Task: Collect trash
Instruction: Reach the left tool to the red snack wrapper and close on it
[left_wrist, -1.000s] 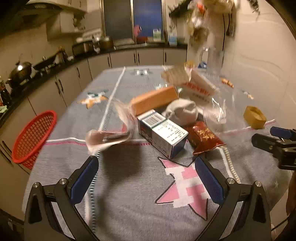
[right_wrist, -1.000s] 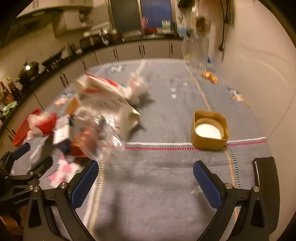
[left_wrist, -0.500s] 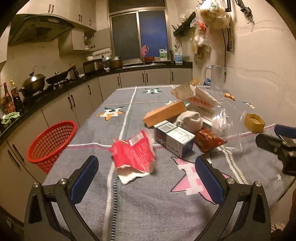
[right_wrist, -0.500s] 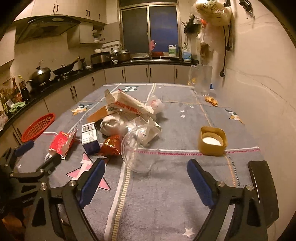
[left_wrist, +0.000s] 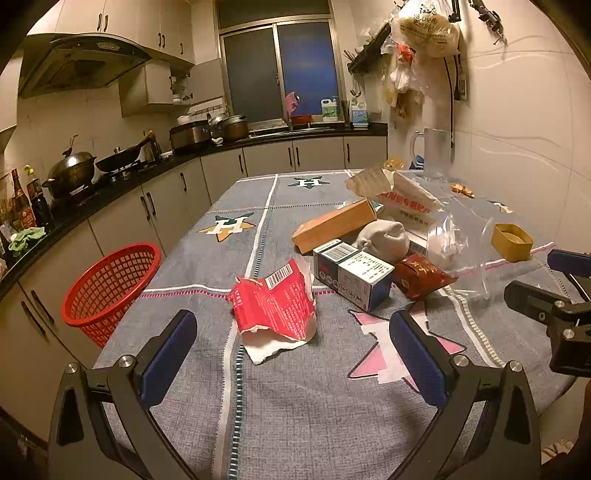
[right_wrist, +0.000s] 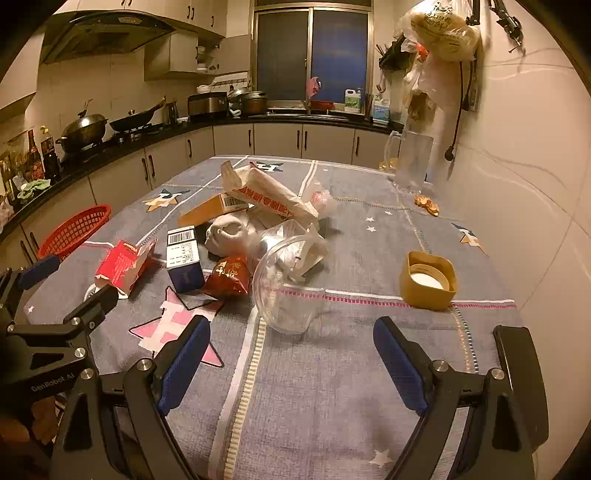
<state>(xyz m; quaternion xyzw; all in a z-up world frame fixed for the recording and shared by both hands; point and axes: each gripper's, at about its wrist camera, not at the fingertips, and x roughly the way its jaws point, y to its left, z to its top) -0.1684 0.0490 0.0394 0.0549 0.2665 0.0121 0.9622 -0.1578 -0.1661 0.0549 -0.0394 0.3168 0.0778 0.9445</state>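
A heap of trash lies on the grey tablecloth (left_wrist: 295, 406). A torn red carton (left_wrist: 275, 306) (right_wrist: 123, 266) lies just beyond my open left gripper (left_wrist: 291, 354), apart from its pads. Behind it stand a blue-and-white box (left_wrist: 354, 273) (right_wrist: 183, 258), a red snack packet (left_wrist: 421, 278) (right_wrist: 227, 277), an orange box (left_wrist: 336, 225), a crumpled grey wad (left_wrist: 386, 236) and a white paper bag (right_wrist: 269, 194). A clear plastic cup (right_wrist: 284, 288) lies on its side in front of my open right gripper (right_wrist: 291, 362), nothing between the fingers.
A red mesh basket (left_wrist: 110, 284) (right_wrist: 74, 230) hangs at the table's left edge by the counter cabinets. A yellow tub (right_wrist: 428, 280) (left_wrist: 511, 242) sits at the right, a glass jug (right_wrist: 412, 162) at the far right by the wall.
The red carton, in the air a second ago, has landed on the cloth before the left gripper. Both views have steadied and pulled back from the heap; the clear cup has come to rest.
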